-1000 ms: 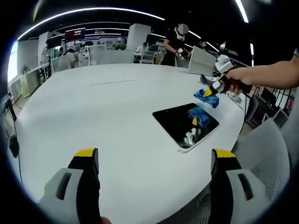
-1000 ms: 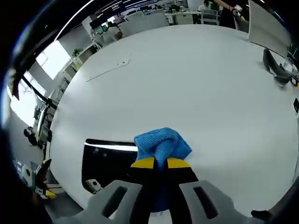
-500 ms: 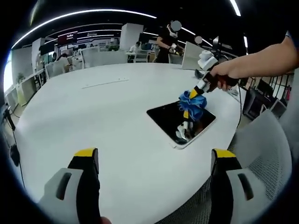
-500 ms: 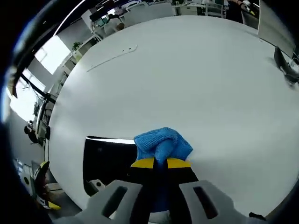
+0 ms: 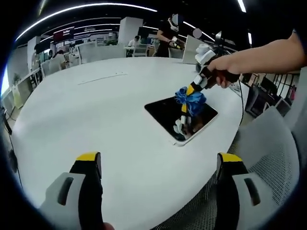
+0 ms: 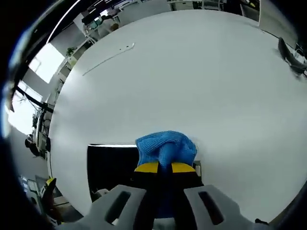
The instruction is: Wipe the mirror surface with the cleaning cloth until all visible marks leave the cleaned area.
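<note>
- In the left gripper view, the left hand-held gripper (image 5: 158, 165) hovered above the white bench (image 5: 81, 115) with its yellow-tipped jaws spread wide and nothing between them
- Beyond it, toward the right side of the bench near the edge, the dark mirror (image 5: 181, 116) lay flat on the bench top
- The blue cleaning cloth (image 5: 190, 98) sat bunched over the mirror's far part, its reflection showing in the glass below; whether it touched the glass I could not tell
- The right hand-held gripper (image 5: 195, 86), held by a person's hand (image 5: 224, 75), reached in from the right with its jaws closed on the cloth
- A grey mesh chair (image 5: 268, 158) stood just off the bench edge at the right
- In the right gripper view, the mirror (image 6: 111, 165) showed at lower left, and the cleaning cloth (image 6: 165, 146) was pinched between the right hand-held gripper's (image 6: 165, 167) jaws, overlapping the mirror's right edge
</note>
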Demonstrator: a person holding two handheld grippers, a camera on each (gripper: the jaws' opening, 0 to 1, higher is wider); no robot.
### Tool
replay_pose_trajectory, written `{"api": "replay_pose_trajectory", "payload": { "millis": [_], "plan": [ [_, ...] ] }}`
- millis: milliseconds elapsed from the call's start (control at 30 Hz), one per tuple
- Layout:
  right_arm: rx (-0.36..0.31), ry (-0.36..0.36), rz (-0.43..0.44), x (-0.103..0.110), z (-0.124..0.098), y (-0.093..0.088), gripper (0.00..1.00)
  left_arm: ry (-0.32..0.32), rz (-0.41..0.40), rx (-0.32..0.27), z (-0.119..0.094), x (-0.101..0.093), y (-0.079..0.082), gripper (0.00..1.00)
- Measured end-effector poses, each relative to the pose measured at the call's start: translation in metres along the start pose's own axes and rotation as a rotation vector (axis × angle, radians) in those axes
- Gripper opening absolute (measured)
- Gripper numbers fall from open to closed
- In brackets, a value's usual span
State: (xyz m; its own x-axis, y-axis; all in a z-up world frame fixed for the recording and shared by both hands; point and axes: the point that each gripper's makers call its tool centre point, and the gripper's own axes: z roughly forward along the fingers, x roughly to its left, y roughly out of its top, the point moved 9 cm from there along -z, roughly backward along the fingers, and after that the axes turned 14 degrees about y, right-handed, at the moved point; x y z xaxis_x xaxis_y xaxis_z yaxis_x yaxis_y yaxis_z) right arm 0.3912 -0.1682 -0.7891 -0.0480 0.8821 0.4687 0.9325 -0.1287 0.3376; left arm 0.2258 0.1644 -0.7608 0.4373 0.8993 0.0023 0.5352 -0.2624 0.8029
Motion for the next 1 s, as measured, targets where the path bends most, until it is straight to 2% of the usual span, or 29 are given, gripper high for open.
{"api": "replay_pose_trajectory", "payload": {
  "millis": [167,467,867,1000],
  "plan": [
    [-0.003,-0.005,0.001,0.009,0.006,0.001,0.01,-0.005,-0.004,-0.004,0.0,0.002,0.0,0.99],
    [0.028,0.018,-0.054,0.048,0.023,-0.005,0.01,-0.01,-0.015,-0.017,0.0,0.001,0.002,0.99],
    [0.042,0.085,-0.077,0.089,0.046,-0.01,0.01,-0.006,-0.02,-0.019,-0.001,0.001,0.002,0.99],
    [0.047,0.102,-0.083,0.102,0.057,-0.007,0.01,-0.01,-0.007,-0.018,0.0,-0.001,0.002,0.99]
  ]
}}
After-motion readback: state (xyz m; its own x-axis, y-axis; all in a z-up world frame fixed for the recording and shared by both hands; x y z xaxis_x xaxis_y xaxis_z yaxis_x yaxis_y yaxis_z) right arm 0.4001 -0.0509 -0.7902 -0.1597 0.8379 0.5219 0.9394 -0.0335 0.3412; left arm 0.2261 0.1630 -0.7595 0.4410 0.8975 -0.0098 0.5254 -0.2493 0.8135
